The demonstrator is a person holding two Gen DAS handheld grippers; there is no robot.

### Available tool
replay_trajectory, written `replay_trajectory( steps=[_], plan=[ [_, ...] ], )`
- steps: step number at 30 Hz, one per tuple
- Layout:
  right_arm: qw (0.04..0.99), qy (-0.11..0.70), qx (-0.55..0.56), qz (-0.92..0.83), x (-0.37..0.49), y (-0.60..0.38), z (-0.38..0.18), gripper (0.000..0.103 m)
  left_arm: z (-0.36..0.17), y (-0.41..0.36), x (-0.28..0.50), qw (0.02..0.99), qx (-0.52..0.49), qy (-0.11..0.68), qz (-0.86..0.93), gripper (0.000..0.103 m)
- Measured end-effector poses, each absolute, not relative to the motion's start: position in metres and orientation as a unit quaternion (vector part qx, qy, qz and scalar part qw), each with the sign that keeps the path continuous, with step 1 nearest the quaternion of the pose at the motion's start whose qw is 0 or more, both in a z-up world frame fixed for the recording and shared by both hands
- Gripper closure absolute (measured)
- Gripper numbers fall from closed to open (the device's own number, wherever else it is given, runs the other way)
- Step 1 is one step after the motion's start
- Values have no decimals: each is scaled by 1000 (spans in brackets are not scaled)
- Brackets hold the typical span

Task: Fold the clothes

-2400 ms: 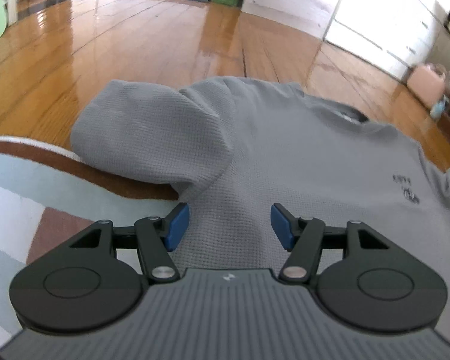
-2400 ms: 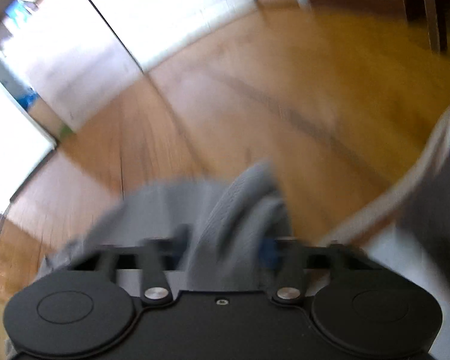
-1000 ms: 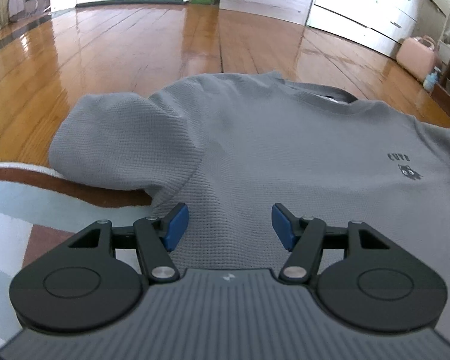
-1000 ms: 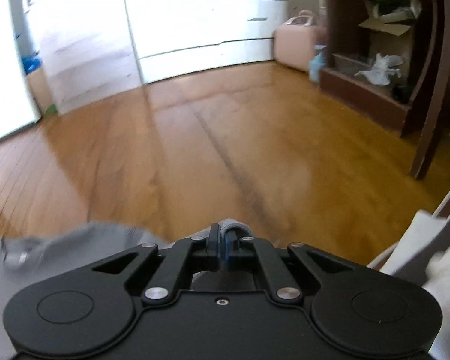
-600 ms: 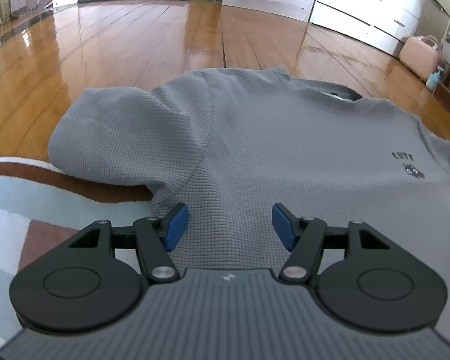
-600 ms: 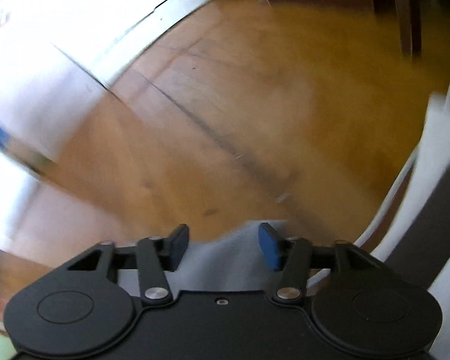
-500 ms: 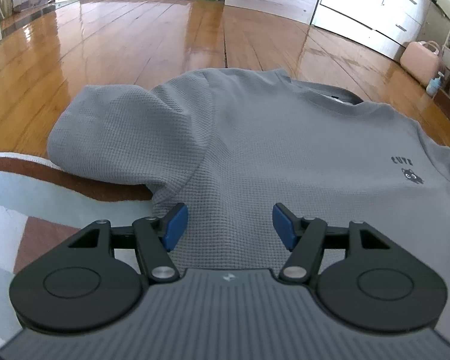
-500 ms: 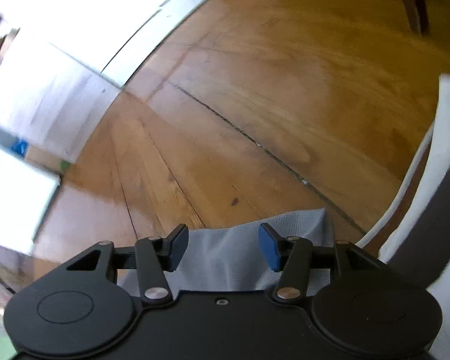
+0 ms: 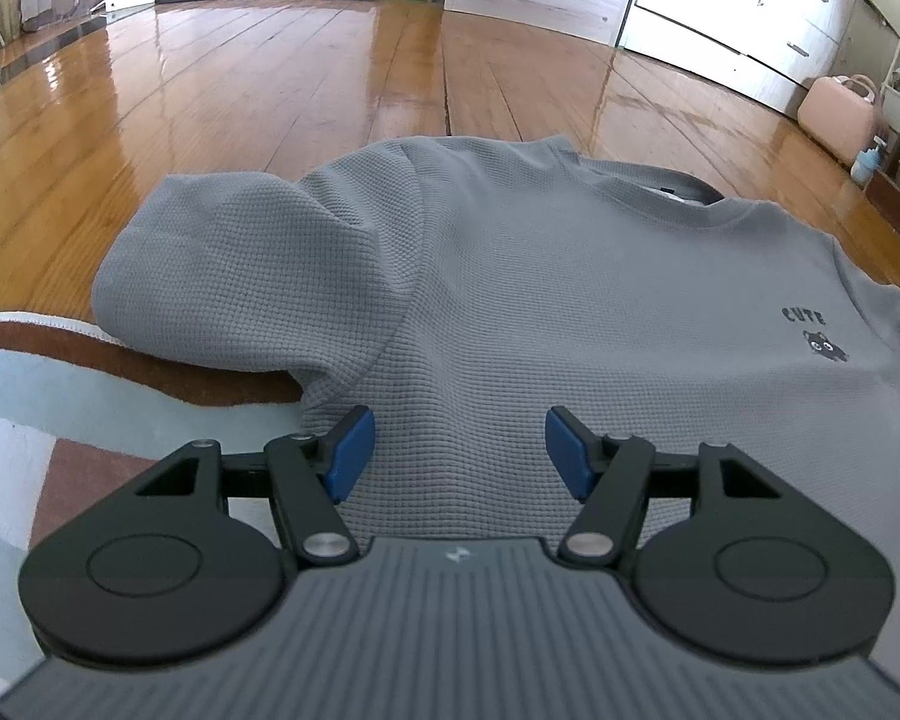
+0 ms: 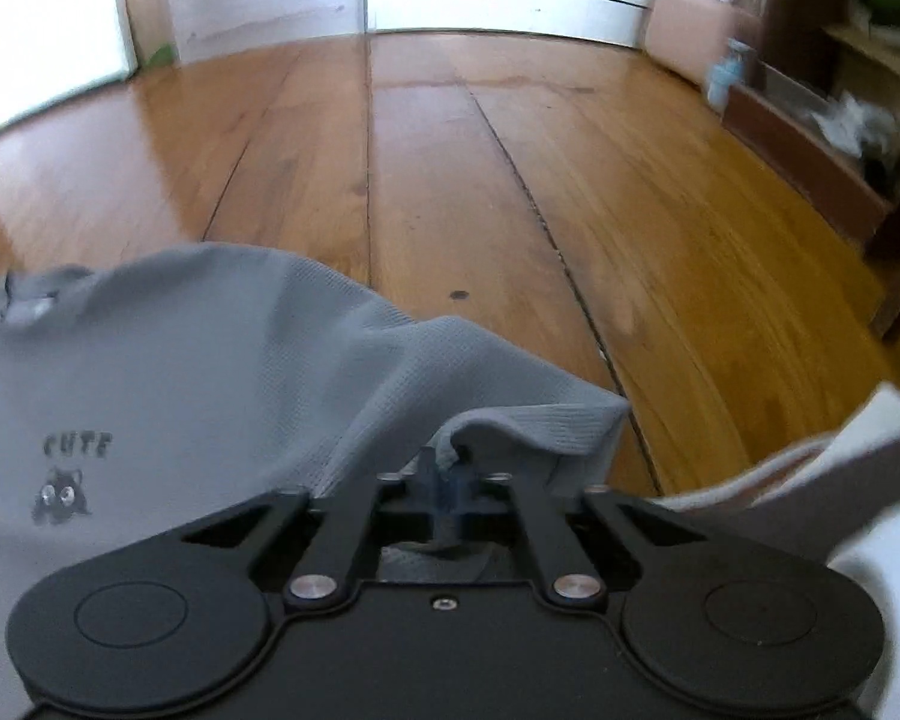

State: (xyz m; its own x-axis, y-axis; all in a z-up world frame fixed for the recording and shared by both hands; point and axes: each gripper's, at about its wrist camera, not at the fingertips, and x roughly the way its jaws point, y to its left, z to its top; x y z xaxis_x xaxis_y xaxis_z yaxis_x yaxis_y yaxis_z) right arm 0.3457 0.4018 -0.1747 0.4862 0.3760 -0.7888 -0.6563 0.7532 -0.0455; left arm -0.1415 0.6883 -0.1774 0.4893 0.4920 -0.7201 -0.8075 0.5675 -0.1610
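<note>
R gripper (image 10: 447, 489) clamped on tee's (image 9: 570, 312) sleeve hem at lower center to fold it in; L gripper (image 9: 456, 450) jaws apart, hovering over fabric, nothing pinched.

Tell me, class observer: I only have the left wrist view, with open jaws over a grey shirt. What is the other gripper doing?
Observer: The right gripper is shut on the grey shirt, pinching a fold at the sleeve edge.
Operator: Is that sleeve flat?
Observer: No, it is bunched and lifted at the pinch, beside bare wooden floor.
Operator: Anything near it?
Observer: A pale rug edge lies just to its right.
</note>
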Motion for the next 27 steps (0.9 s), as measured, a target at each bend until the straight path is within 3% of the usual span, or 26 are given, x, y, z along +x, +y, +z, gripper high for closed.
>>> replay_trajectory(
  steps=[5, 8, 9, 17, 22, 27],
  plan=[
    [849, 397, -306, 167, 335, 403, -139, 99, -175, 695, -146, 821, -256, 320, 397, 41],
    [832, 339, -427, 106, 326, 411, -147, 86, -174, 699, -147, 818, -271, 317, 397, 41],
    [824, 320, -458, 90, 324, 413, -150, 76, -172, 699, -147, 818, -268, 318, 397, 41],
    [862, 328, -251, 294, 284, 413, -121, 62, -145, 720, -191, 798, -260, 252, 482, 35],
    [775, 407, -120, 469, 264, 450, -128, 61, -154, 756, -233, 750, -349, 203, 523, 33],
    [695, 453, -125, 544, 222, 502, -147, 61, -181, 784, -246, 724, -475, 173, 470, 31]
  ],
)
